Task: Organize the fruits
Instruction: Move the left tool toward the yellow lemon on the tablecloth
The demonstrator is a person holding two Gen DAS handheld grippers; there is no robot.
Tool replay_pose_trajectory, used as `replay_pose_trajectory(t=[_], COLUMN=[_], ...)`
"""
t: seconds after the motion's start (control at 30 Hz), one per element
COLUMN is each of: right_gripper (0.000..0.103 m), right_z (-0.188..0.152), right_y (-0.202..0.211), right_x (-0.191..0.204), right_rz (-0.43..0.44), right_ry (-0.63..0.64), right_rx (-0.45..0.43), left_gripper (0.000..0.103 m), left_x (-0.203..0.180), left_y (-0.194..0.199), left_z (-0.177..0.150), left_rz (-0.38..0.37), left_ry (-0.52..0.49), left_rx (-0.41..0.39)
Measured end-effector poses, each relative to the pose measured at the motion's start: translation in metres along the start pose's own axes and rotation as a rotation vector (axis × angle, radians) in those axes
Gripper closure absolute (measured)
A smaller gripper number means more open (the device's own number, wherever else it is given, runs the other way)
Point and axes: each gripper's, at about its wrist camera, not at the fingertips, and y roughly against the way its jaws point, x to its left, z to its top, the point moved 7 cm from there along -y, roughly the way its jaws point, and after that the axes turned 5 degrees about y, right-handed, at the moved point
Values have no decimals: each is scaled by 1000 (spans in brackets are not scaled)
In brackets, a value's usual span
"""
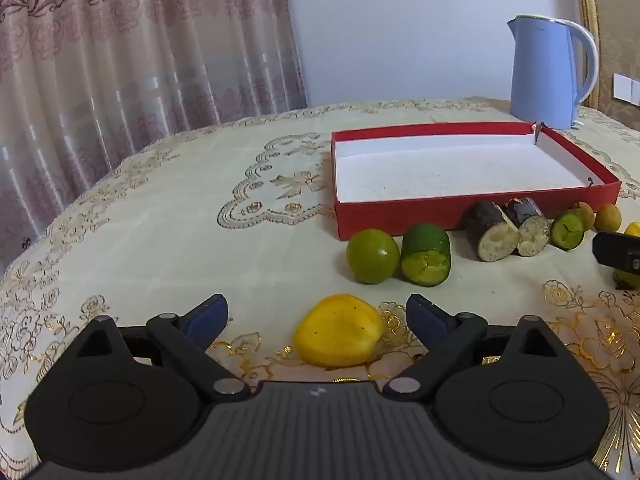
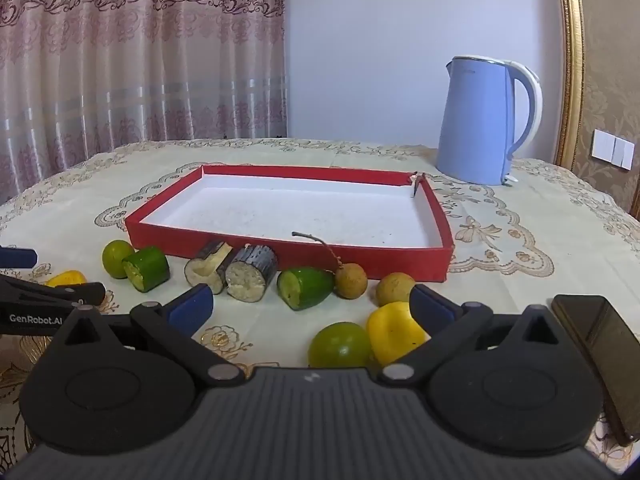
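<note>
My left gripper is open low over the tablecloth, and a yellow fruit lies between its fingers, untouched. Beyond it, in front of the red box, stand a lime, a green cut piece and two dark cut pieces. My right gripper is open too. A second lime and a yellow piece lie between its fingers, the yellow one close to the right pad. Two longans and another green piece lie just ahead. The white inside of the box holds no fruit.
A blue kettle stands behind the box at the back right. A dark phone lies at the right gripper's right side. Curtains hang behind the round table, whose edge curves away at the left.
</note>
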Motion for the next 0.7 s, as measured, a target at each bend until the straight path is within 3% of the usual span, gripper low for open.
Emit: replay_pose_trajectory(t=[0.7], right_gripper=[0], right_z=[-2], right_y=[2], right_x=[-11], right_rz=[-38], right_ry=[11], right_rx=[-28], left_gripper=[4], left_x=[-1], left_y=[-12], left_z=[-1], left_rz=[54], left_ry=[70], left_rx=[8])
